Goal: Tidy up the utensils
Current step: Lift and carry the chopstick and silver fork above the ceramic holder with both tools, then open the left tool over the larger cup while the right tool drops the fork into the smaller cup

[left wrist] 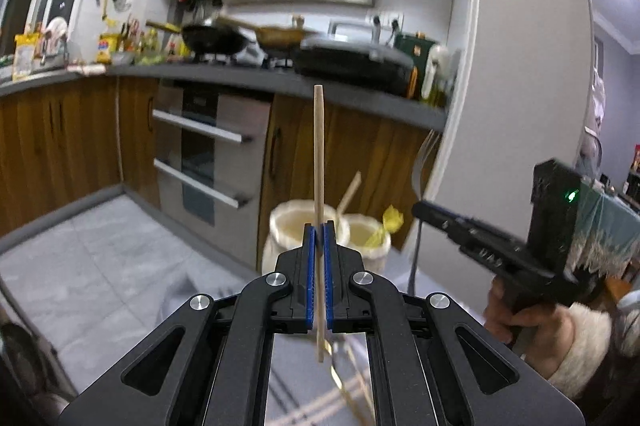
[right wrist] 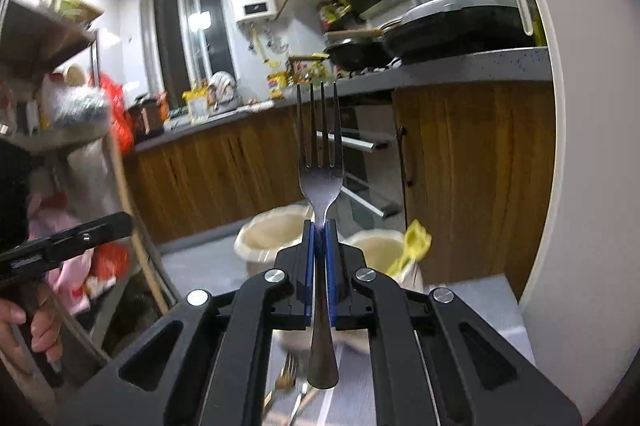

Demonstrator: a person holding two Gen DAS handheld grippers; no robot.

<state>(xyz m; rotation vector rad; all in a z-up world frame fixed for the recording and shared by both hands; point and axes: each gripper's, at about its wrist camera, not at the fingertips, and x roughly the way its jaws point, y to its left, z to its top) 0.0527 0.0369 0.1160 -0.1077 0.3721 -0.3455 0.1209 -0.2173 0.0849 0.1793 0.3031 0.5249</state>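
My left gripper is shut on a wooden chopstick that stands upright between the blue pads, its tip high above them. In the same view the right gripper shows at the right edge in a person's hand, with a second chopstick-like stick blurred beyond. My right gripper is shut on the neck of a steel fork, tines up. The left gripper appears at that view's left edge. More utensils lie blurred on the surface below.
A kitchen lies ahead: a grey counter with pans and bottles, wooden cabinets, an oven. Two white sacks stand on the tiled floor. A white wall edge rises at right. A cluttered shelf stands at left.
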